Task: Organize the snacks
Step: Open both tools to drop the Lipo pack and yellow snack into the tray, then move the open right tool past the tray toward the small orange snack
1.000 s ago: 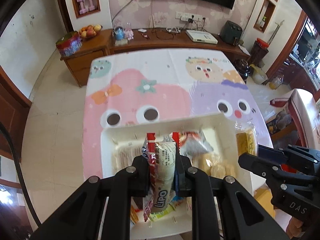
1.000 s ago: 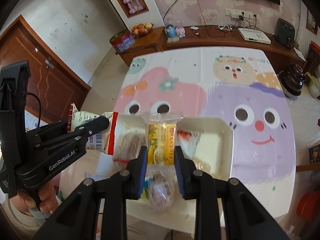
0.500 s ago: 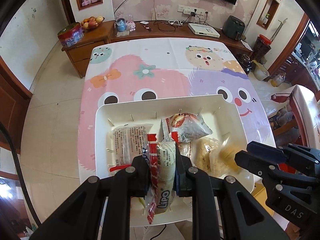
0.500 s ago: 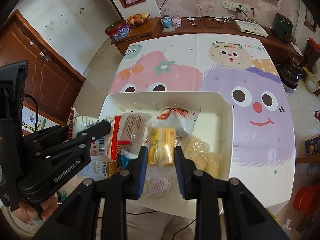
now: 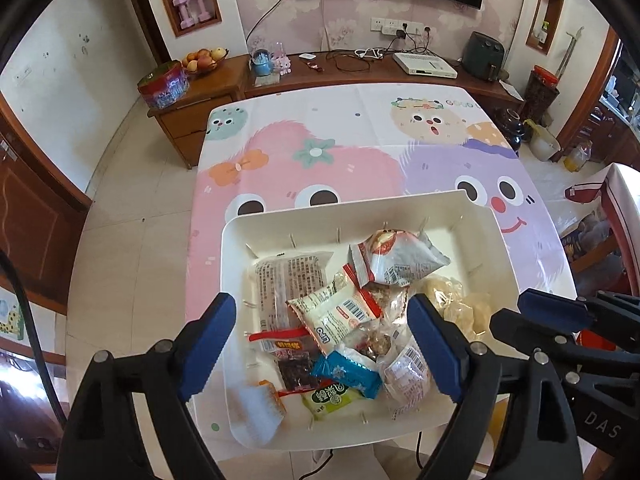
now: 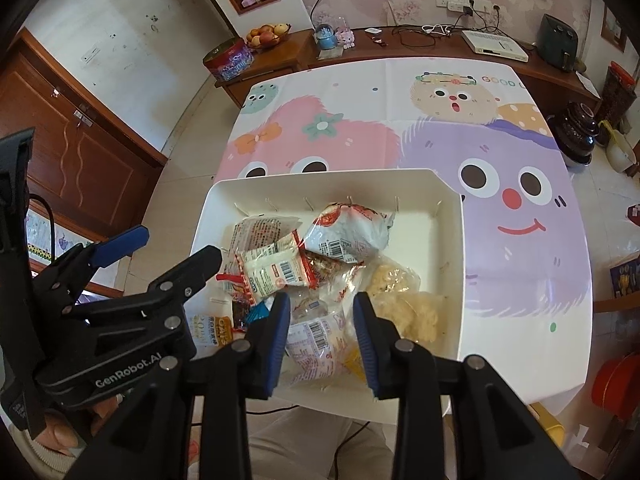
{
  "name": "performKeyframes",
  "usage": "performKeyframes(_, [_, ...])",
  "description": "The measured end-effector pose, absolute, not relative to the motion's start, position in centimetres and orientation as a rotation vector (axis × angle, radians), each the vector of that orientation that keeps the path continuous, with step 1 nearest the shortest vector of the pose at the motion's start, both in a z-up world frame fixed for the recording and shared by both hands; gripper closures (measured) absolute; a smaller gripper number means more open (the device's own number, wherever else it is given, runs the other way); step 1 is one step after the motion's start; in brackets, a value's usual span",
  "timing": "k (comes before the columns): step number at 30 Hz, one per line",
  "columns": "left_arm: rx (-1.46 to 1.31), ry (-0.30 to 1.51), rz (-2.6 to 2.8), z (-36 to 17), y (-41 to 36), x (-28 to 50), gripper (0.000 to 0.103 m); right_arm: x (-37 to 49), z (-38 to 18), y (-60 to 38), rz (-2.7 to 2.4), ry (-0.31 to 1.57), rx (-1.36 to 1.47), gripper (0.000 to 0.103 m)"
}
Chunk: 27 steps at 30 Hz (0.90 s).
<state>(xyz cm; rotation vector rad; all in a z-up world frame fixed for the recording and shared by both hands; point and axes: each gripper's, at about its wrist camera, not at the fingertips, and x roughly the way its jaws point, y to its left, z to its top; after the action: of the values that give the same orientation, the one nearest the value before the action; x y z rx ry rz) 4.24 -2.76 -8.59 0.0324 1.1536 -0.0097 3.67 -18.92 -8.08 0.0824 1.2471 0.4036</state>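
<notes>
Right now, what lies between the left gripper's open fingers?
In the left wrist view, the left gripper brackets loose packets in the white bin, topmost the Lipo packet, unpinched.

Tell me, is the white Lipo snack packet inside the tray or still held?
Inside. The Lipo packet lies on other snacks in the white tray; the left gripper, jaws just opened wide, touches nothing.

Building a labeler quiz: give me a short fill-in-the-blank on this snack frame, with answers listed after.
1. The snack packets lie inside a ____ bin.
2. The left gripper, whose jaws have just been opening, grips ____.
3. The Lipo packet lies ____ the bin.
4. The round bowl on the sideboard holds ____.

Answers: white; nothing; in; fruit
</notes>
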Motion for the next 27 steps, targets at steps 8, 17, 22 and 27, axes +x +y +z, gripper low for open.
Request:
performKeyframes(8, [0.009, 1.199, -0.013, -9.5, -2.6, 3.6, 0.016, 3.1, -8.2, -19.0, 0.402, 1.248, 0.071, 0.07])
performKeyframes(17, [0.008, 1.227, -0.024, -10.3, -2.5, 2.8, 0.016, 2.6, -8.9, -18.8, 0.402, 1.272, 0.071, 0.07])
performKeyframes(22, [0.015, 1.234, -0.023, -10.5, -2.2, 2.6, 0.016, 2.4, -9.2, -18.4, 0.401, 1.283, 0.063, 0.07])
performKeyframes(27, [0.019, 1.233, -0.024, -10.4, -1.8, 2.9, 0.016, 3.0, -9.5, -18.1, 0.395, 1.295, 0.068, 0.07])
